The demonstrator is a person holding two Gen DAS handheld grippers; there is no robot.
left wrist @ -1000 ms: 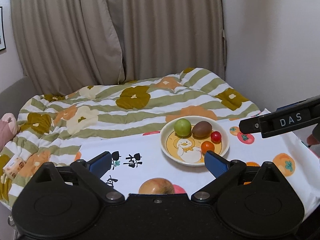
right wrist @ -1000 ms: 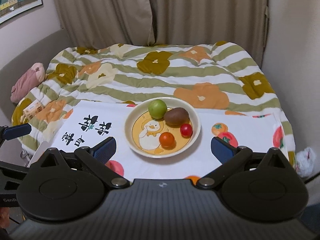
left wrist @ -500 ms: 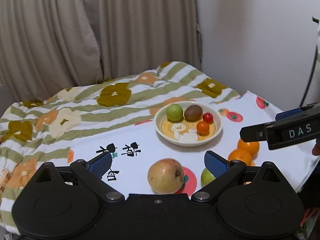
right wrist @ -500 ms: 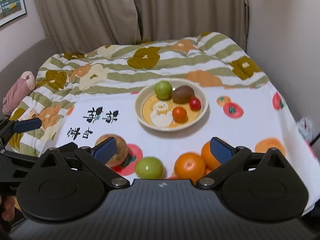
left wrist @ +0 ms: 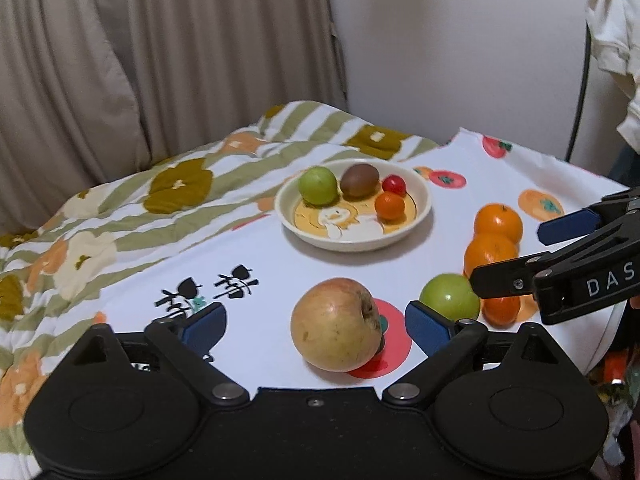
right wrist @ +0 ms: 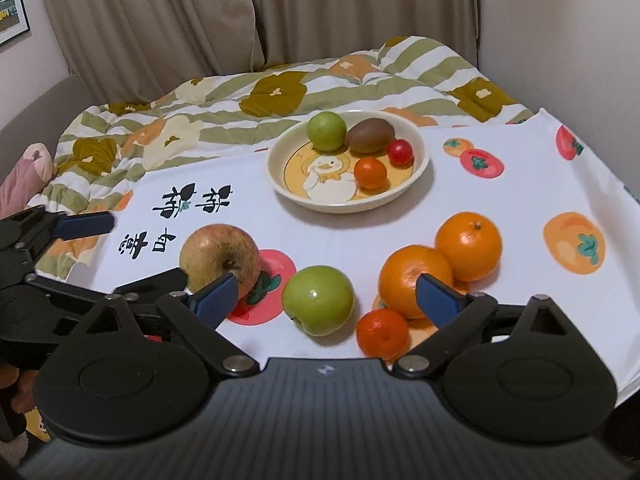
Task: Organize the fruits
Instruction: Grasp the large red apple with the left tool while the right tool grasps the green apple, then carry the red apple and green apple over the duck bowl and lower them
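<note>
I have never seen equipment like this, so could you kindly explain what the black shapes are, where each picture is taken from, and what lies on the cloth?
There is no robot: a person holds a black two-finger gripper in each hand, each with a camera looking along its blue-tipped fingers. One picture comes from the left gripper, the other from the right gripper; each also glimpses the other.

On the white fruit-print cloth stands a cream duck-pattern bowl of small fruits. In front lie a large yellow-red apple, a green apple and three oranges.

Nothing is held. The left jaws are closing with the large apple between them, untouched; the right jaws stand open.
</note>
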